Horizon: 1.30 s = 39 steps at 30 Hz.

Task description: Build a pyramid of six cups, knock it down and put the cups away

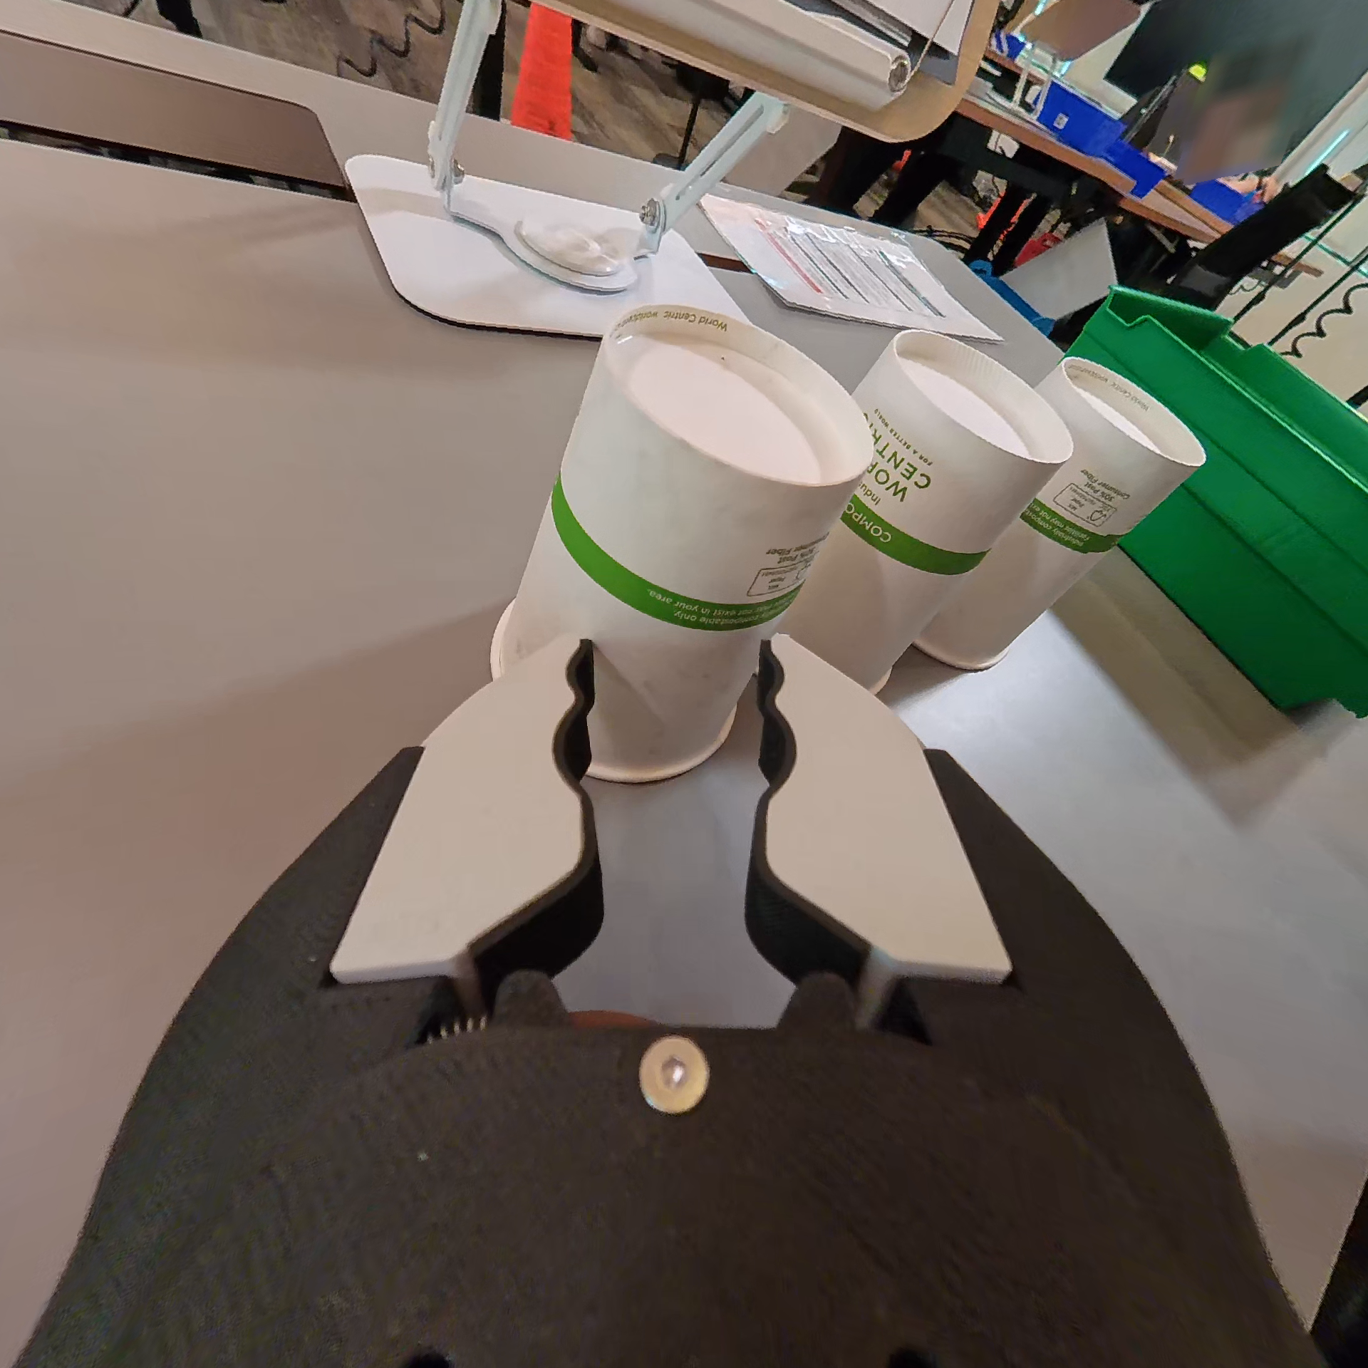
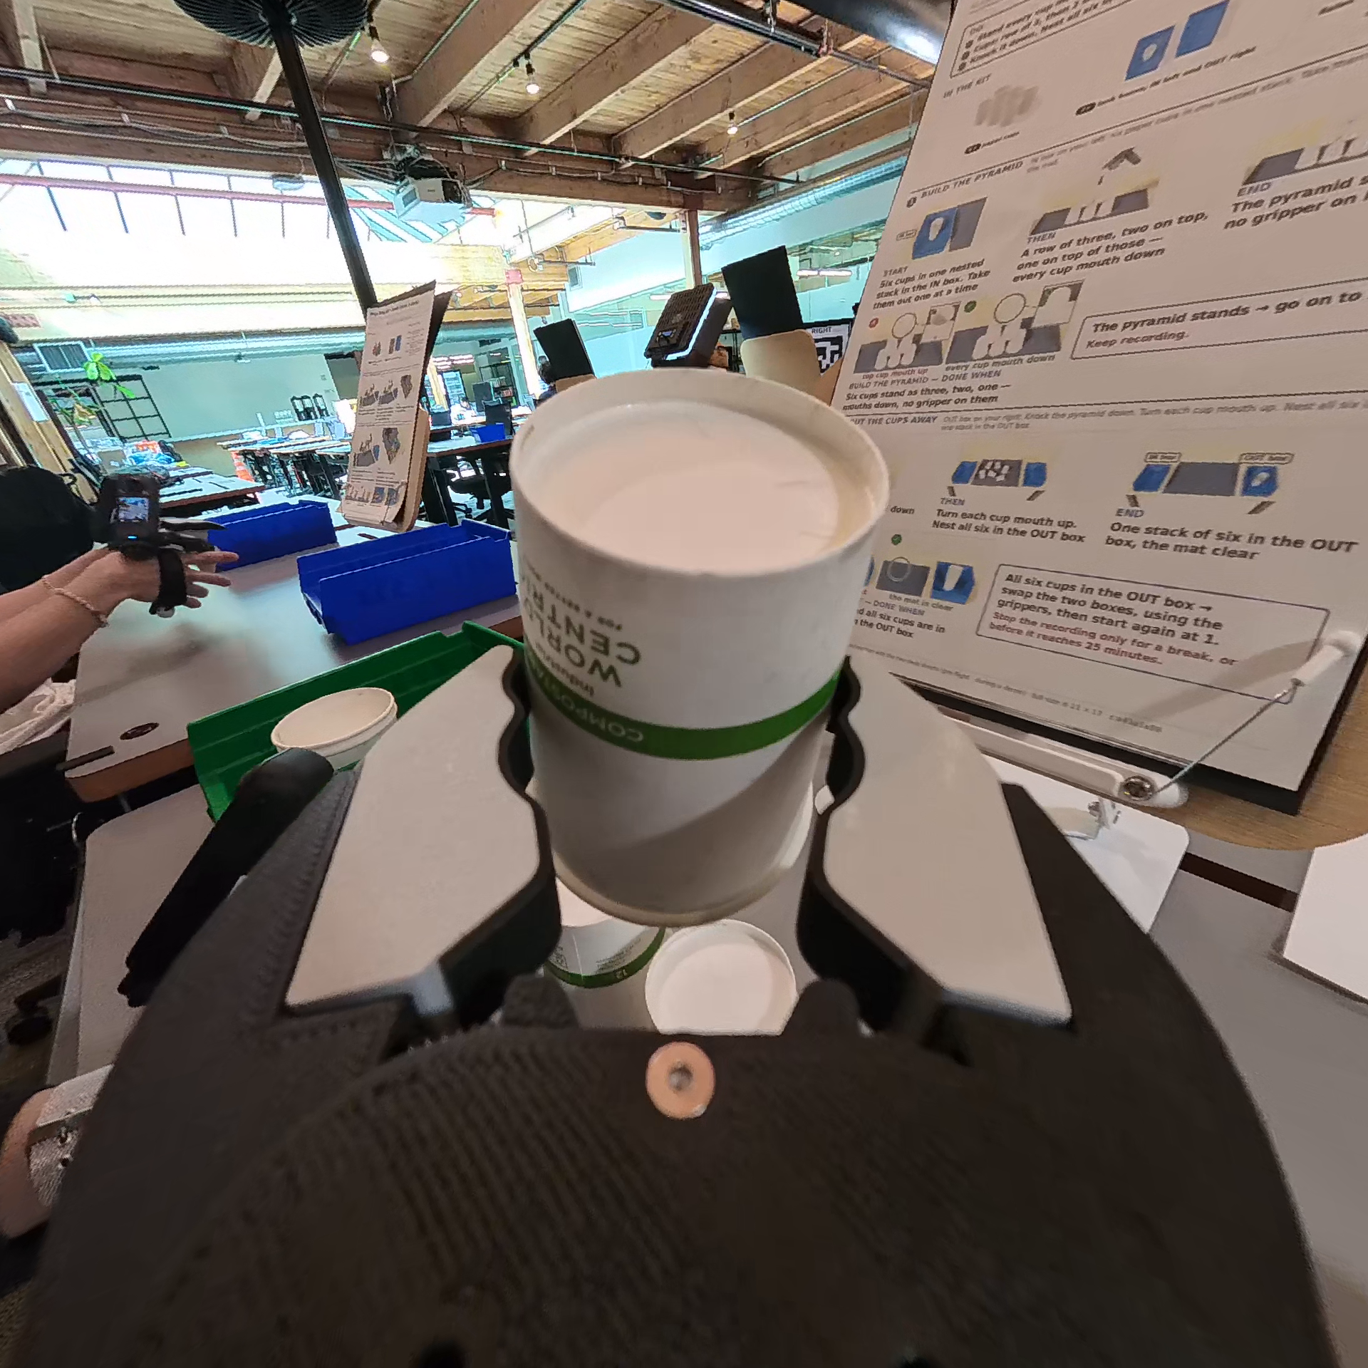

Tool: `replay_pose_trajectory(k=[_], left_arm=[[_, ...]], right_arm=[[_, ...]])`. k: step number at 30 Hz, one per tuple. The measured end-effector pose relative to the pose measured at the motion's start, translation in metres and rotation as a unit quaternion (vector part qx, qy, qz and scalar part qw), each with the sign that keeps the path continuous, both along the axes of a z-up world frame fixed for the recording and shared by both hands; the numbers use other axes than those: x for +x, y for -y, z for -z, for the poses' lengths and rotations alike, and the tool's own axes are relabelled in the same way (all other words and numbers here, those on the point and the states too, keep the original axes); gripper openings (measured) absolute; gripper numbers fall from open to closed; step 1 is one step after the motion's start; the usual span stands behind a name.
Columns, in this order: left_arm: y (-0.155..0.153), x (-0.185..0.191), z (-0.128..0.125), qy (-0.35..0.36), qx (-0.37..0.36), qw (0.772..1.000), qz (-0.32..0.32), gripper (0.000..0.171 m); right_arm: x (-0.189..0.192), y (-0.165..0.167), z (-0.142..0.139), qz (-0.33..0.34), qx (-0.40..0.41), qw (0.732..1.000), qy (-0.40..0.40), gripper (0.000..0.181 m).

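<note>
My left gripper (image 1: 674, 659), fingers spread, brackets the nearest inverted cup (image 1: 688, 548) of three on the grey table (image 1: 222, 518); my right gripper (image 2: 681, 696) pinches an airborne inverted cup (image 2: 688, 636), risking crushing thin paper.

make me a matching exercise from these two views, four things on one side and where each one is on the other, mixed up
Things:
1. nearest upside-down cup
2. raised upside-down cup
3. green bin
4. mouth-up cup

Places:
A. inside a green bin
B. held between the fingers of the right hand-held gripper
C. on the grey table, right of the row of three cups
D. on the table, just ahead of the open left hand-held gripper

Pairs: 1-D, 2-B, 3-C, 4-A
</note>
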State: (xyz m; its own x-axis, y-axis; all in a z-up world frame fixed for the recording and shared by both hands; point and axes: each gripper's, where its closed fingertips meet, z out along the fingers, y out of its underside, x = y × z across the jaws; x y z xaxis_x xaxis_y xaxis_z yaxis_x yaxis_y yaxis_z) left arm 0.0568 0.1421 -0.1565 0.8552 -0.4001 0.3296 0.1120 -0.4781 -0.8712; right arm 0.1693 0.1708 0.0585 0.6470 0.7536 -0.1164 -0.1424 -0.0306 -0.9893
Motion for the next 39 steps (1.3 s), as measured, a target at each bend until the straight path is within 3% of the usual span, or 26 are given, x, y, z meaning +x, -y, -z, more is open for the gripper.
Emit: replay_pose_trajectory(k=[11,24,39], left_arm=[[-0.001,-0.004,-0.003,0.005,0.002,1.000,-0.010,0.044],[0.004,-0.005,-0.003,-0.012,-0.002,1.000,-0.012,0.045],[0.014,-0.013,-0.004,-0.007,-0.010,1.000,-0.021,0.045]], right_arm=[[-0.008,-0.003,0.018,-0.008,-0.020,1.000,0.021,0.080],[-0.047,-0.014,0.087,0.001,-0.057,0.987,0.151,0.080],[-0.061,-0.019,0.102,0.003,-0.061,0.983,0.172,0.080]])
